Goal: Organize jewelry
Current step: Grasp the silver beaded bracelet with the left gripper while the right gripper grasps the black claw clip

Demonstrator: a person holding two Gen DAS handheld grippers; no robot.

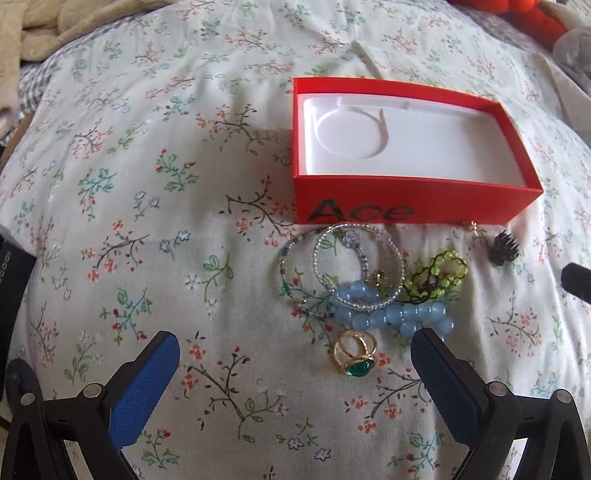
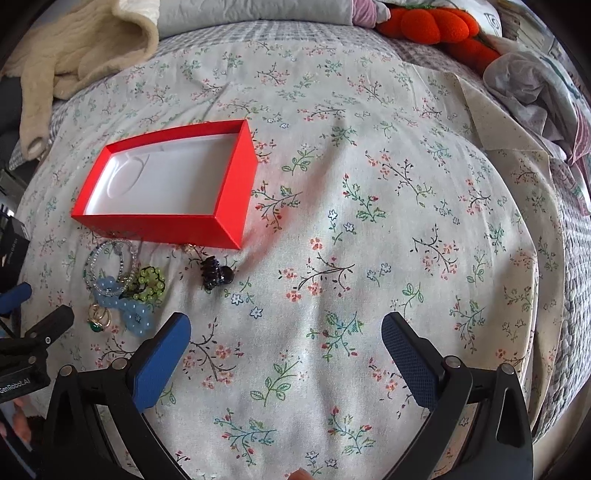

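Floral bedspread point(image 2: 332, 221) wide beside red box point(image 2: 229, 206)

- Bedroom at home: floral bedsheet point(image 2: 369, 184) spread over a grey checked quilt point(image 2: 295, 33).
- Cream knit blanket point(image 2: 74, 48), orange plush toy point(image 2: 439, 26), crumpled clothing point(image 2: 524, 81) along edges.

open red box point(image 1: 402, 199) sits empty mid-bedspread, bracelets point(image 1: 343, 269), blue beads point(image 1: 388, 314) and gold ring point(image 1: 356, 352) piled against its front side
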